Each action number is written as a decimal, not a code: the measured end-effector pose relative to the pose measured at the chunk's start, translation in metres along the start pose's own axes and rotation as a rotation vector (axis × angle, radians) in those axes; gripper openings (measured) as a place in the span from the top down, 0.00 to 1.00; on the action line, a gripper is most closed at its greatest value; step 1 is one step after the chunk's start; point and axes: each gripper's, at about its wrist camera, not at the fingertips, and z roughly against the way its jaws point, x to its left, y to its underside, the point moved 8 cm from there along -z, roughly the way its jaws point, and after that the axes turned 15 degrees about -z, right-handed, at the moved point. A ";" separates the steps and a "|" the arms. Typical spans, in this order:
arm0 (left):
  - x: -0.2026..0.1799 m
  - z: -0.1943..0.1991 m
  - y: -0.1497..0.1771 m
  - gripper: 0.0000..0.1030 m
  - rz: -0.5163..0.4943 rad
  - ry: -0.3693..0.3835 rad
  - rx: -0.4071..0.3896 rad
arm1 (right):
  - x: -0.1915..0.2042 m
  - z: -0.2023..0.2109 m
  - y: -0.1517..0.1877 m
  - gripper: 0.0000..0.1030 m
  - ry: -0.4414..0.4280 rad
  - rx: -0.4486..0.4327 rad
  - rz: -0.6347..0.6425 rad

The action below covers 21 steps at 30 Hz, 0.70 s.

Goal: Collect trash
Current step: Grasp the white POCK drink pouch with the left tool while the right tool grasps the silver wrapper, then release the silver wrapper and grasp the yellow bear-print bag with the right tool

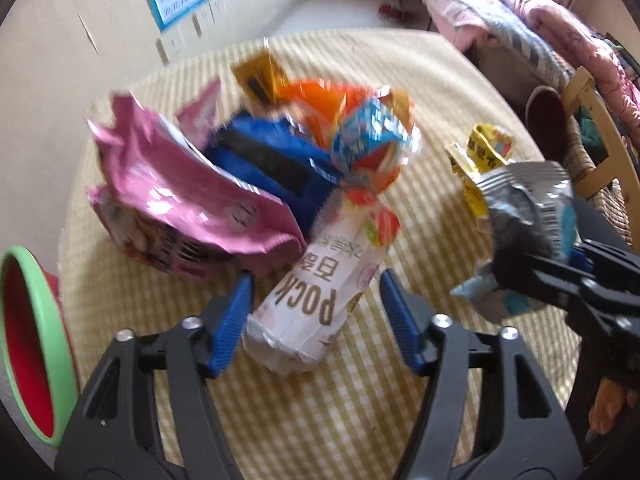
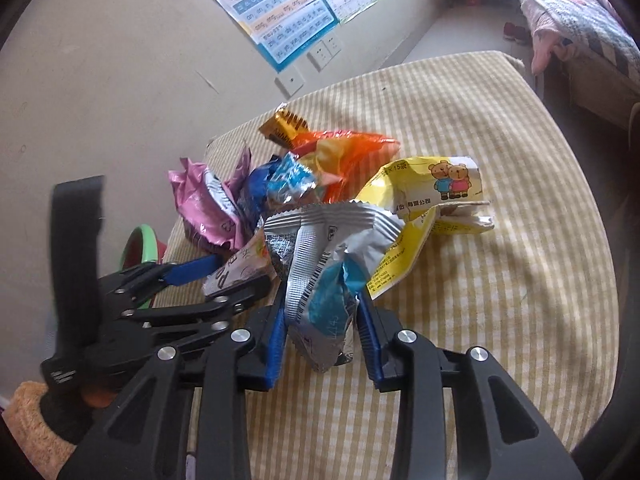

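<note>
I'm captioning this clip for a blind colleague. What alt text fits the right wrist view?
The right gripper is closed on a crumpled silver and blue wrapper above a yellow checked tablecloth. Behind lie pink, orange and yellow snack wrappers, and the left gripper reaches toward a white packet.

Home bedroom: quilt-heaped bed, children's alphabet posters, gingham-covered table.

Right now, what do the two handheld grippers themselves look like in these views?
Both the left gripper and right gripper are black plastic linkage frames with triangular cutouts and silver rivets. Each ends in two blue ribbed fingers. A wide black strap sits on the left one. No cables or sleeves are visible.
</note>
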 end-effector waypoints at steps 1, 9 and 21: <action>-0.001 -0.004 0.004 0.61 0.005 0.007 0.018 | -0.001 -0.001 0.001 0.64 -0.006 0.013 -0.010; 0.001 0.005 0.029 0.67 0.036 0.006 0.025 | -0.001 0.013 0.000 0.44 -0.104 0.046 -0.065; 0.001 0.015 0.028 0.65 0.076 0.027 -0.016 | 0.007 0.024 -0.001 0.52 -0.065 -0.046 0.007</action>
